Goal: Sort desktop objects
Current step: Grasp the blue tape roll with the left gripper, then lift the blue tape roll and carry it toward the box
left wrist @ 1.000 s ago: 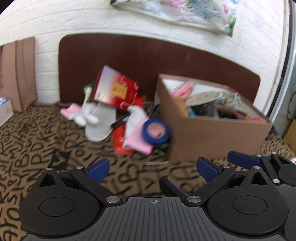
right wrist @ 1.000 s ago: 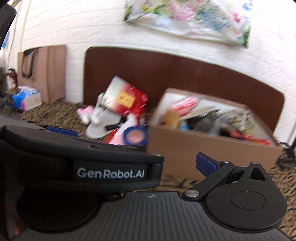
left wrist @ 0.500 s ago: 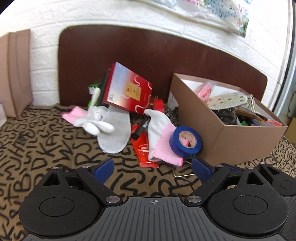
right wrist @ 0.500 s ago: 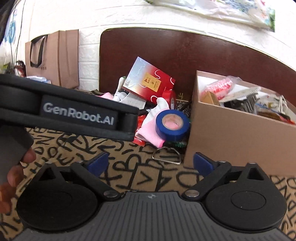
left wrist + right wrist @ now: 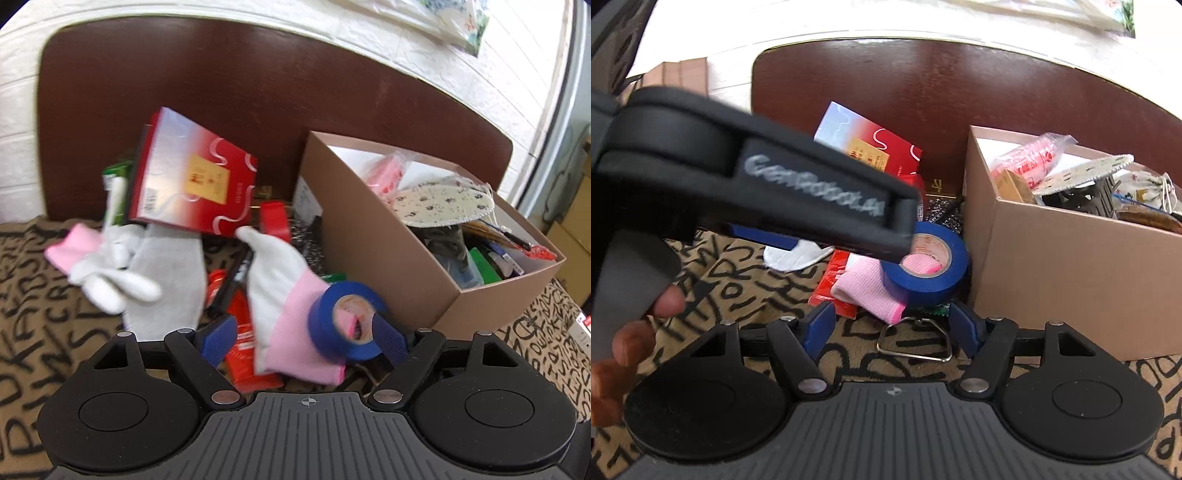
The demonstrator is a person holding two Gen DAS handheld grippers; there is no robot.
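A blue tape roll (image 5: 345,325) (image 5: 931,266) stands on edge on the pink cuff of a white glove (image 5: 280,280) (image 5: 864,284), close to the wall of a full cardboard box (image 5: 388,266) (image 5: 1071,277). My left gripper (image 5: 301,338) hangs over them with its jaws closing. Cuff and roll lie between its pads, which do not press on them. My right gripper (image 5: 892,325) is closing too, low over the cloth, with a wire clip (image 5: 914,341) and the cuff's end between its fingers. The left tool's black housing (image 5: 757,184) crosses the right wrist view.
A red gift box (image 5: 195,181) leans on the dark headboard (image 5: 258,92). In the pile lie another white glove (image 5: 110,280), a grey insole (image 5: 170,273), a black marker (image 5: 232,280) and a red packet (image 5: 243,343). A person's hand (image 5: 628,332) grips the left tool.
Both grippers have come closer to the pile and lower, and their jaws have narrowed. The tape roll and pink cuff now sit between the left fingers.
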